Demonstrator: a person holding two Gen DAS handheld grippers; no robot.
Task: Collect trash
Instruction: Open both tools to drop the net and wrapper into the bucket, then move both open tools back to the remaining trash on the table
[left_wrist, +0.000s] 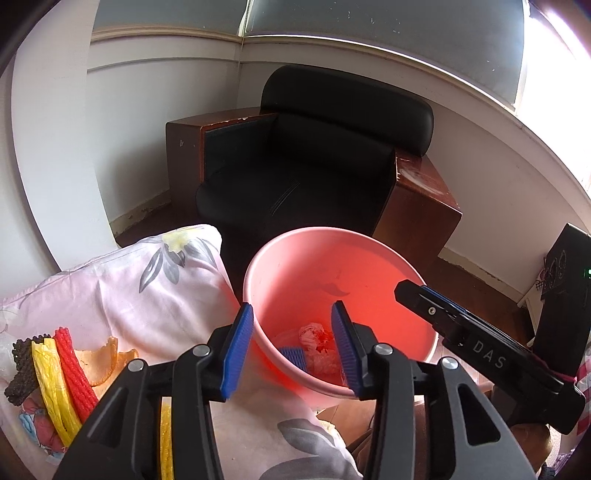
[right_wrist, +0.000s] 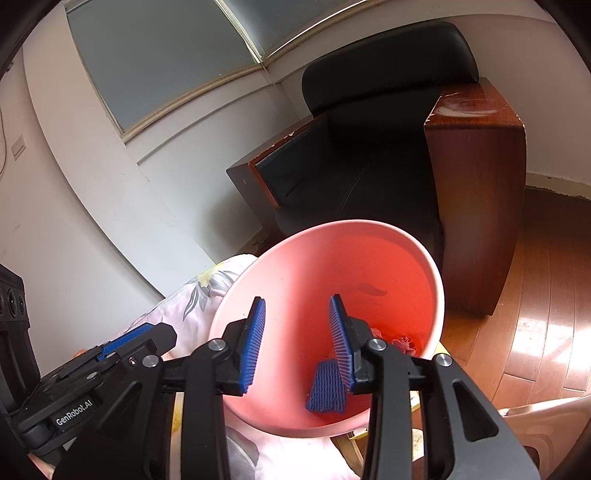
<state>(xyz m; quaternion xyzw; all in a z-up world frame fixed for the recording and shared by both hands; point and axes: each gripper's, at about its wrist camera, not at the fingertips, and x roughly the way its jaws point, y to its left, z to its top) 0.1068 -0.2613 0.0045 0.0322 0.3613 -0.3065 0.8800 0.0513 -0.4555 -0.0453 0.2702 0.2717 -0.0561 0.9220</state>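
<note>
Left gripper (left_wrist: 291, 347) was found with its blue ribbed pads spread apart and nothing between them, poised over the near rim of the round pink plastic bucket (left_wrist: 376, 245). Right gripper (right_wrist: 297, 343) stood likewise wide and empty, directly above the bucket's mouth, with the left unit just beside it on its left.

Inside the bucket lay a blue foam-net sleeve (right_wrist: 327, 387) against the near wall and a crumpled clear plastic wrapper (left_wrist: 314, 338) at the bottom — trash already deposited.

Trash outstanding lay on the pink floral-print cloth (left_wrist: 129, 291) to the left of the bucket: a black foam-net sleeve (left_wrist: 24, 369), a yellow foam-net sleeve (left_wrist: 50, 384) and a red foam-net sleeve (left_wrist: 74, 369), side by side, touching, with orange peel pieces (left_wrist: 105, 360) just beside the red one. Their long axes ran roughly parallel, slanting from upper left toward lower right in the left wrist view.

Judgement: the left gripper was the nearer — the sleeves lay down and to its left, well outside the right gripper's view. A grasp across their short width would appear the sounder approach.
</note>
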